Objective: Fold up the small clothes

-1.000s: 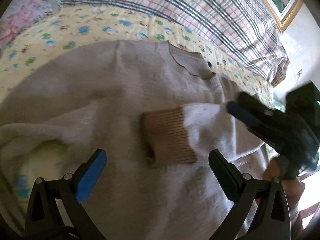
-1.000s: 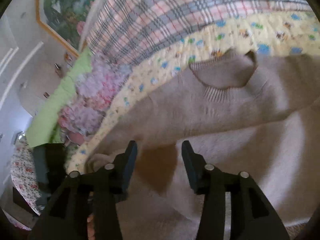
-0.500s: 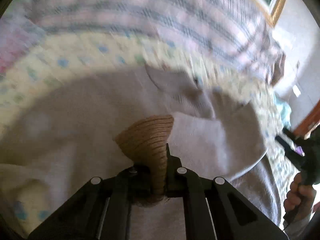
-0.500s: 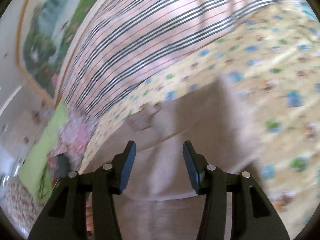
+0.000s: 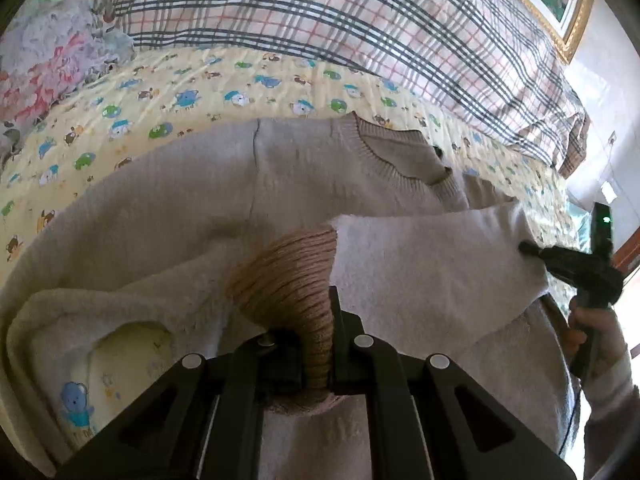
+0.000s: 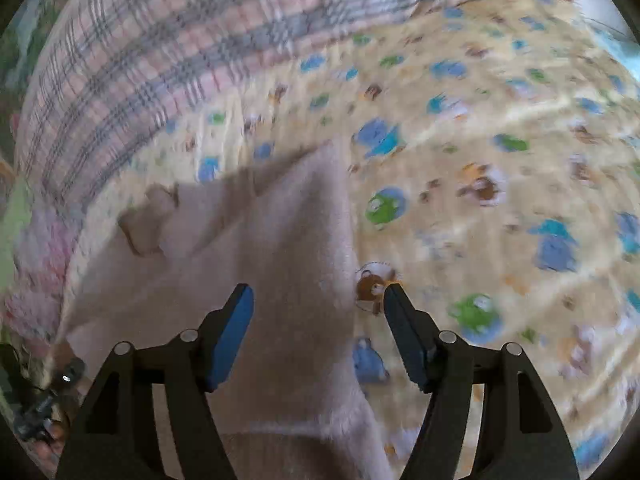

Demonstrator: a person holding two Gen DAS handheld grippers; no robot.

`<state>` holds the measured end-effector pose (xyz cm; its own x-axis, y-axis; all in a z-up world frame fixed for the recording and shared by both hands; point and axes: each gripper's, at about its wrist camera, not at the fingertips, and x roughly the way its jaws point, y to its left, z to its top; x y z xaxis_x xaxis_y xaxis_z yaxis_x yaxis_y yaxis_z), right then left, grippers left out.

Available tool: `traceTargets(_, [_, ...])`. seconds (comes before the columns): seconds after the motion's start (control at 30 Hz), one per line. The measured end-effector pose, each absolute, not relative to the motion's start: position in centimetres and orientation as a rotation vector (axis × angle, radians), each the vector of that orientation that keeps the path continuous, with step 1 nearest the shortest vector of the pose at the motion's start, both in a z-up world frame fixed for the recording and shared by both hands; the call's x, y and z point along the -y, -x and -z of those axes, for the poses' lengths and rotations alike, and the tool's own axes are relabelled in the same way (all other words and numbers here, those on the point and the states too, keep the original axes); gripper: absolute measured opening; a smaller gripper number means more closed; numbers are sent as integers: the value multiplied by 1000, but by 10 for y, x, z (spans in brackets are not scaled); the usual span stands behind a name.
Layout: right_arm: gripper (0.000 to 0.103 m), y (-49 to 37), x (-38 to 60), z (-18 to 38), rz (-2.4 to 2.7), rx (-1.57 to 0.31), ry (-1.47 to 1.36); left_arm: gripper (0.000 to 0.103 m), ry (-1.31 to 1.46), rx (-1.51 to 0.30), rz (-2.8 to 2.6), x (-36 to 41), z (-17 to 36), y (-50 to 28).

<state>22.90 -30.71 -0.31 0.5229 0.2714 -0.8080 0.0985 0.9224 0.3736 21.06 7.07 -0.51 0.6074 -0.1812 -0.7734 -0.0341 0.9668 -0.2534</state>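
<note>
A beige knit sweater [image 5: 312, 176] lies on a yellow cartoon-print quilt [image 5: 192, 96], neck opening at the far side. Its right sleeve [image 5: 424, 256] is folded across the body. My left gripper [image 5: 320, 328] is shut on the sleeve's brown ribbed cuff [image 5: 296, 276] and holds it bunched upright. My right gripper [image 6: 318, 312] is open, its fingers straddling the sweater's right edge [image 6: 280, 264], one over the cloth, one over the quilt. It also shows at the right edge of the left wrist view [image 5: 532, 250], tip at the sleeve's fold.
A plaid blanket [image 5: 320, 20] lies bunched behind the quilt. A floral cloth [image 5: 44, 56] sits at the far left. A framed picture [image 5: 560, 8] hangs on the wall at upper right. The sweater's left side is rumpled, with quilt showing through a gap [image 5: 116, 360].
My left gripper closed on the brown cuff and lifted it. My right gripper swung away from the sweater's middle to its right edge and opened wider.
</note>
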Motion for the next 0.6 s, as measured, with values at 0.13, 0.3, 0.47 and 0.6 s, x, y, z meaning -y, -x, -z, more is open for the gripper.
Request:
traceTargets(0.13, [8,-229,315,-14,-52,-956,-319,7,249,-889,119,-65,-1,-215])
traceTargets(0.3, [13,-227,314,-3,-17,-1001,-317,15,188,-986,71,-64,27,-224])
traceTargets(0.47, [48,-193,303,-30,-27,-907,-354,37,218,-934,67,-85,3,-183])
traceTargets(0.6, [50,-163,275,-49,-166,-855,-404,53,241,-894,40,-104,-20,-139])
